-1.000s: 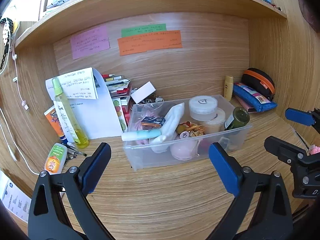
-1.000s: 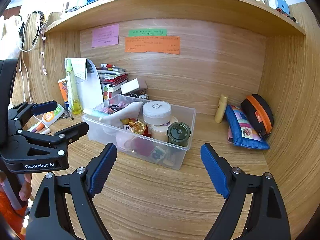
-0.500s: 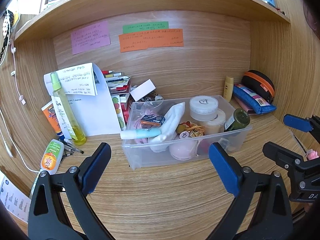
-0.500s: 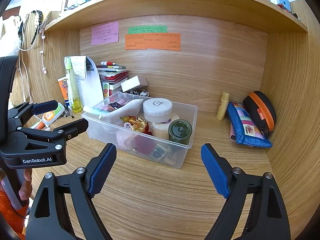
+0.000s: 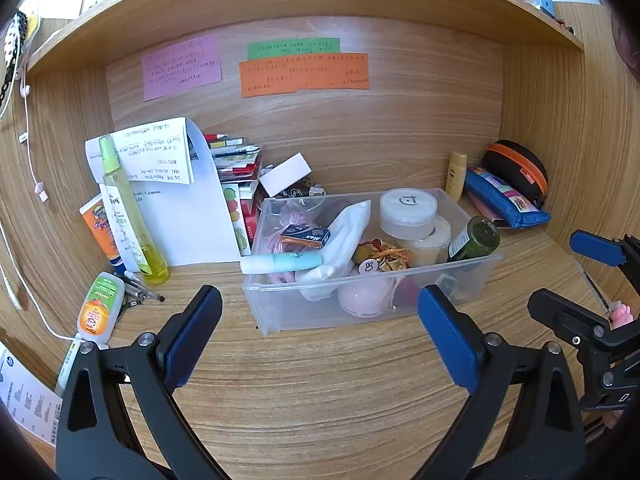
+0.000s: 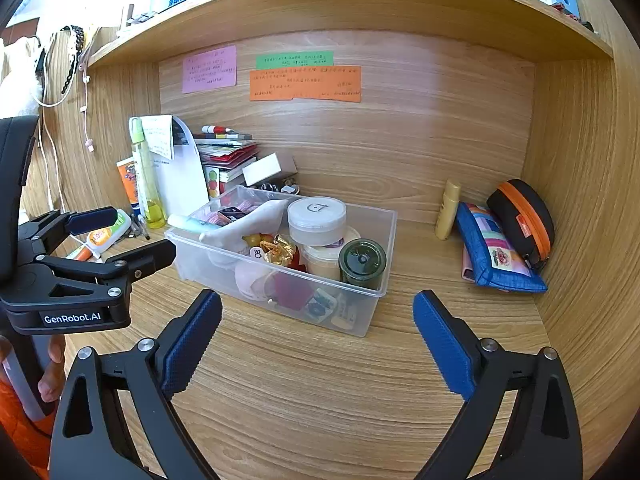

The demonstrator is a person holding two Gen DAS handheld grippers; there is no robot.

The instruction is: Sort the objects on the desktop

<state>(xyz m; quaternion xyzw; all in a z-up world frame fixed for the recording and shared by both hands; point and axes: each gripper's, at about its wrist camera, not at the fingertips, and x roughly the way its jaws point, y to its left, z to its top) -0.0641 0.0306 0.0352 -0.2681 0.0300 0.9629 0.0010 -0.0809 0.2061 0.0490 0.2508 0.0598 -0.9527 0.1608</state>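
A clear plastic bin (image 5: pixel 280 320) stands mid-desk, holding a white round jar (image 5: pixel 408 208), a dark green bottle (image 5: pixel 474 240), a light-blue tube (image 5: pixel 280 262), a white cloth and other small items. My left gripper (image 5: pixel 318 292) hovers open in front of the bin, with nothing between its fingers. My right gripper (image 6: pixel 317 296) hangs before the bin's near corner (image 6: pixel 360 320); its jaws are opening and hold nothing. Each gripper shows in the other's view: the left gripper (image 6: pixel 140 232) at the left, the right gripper (image 5: pixel 556 272) at the right.
Left of the bin stand a yellow-green spray bottle (image 5: pixel 124 208), a small orange-label bottle (image 5: pixel 100 308), pens, papers and stacked books. At the right wall lie a yellow bottle (image 6: pixel 448 210), a blue pencil case (image 6: pixel 496 252) and a black-orange pouch (image 6: pixel 520 216). A shelf runs overhead.
The right gripper's jaws have spread a little wider. Both hands have stayed where they were, and nothing on the desk has moved.
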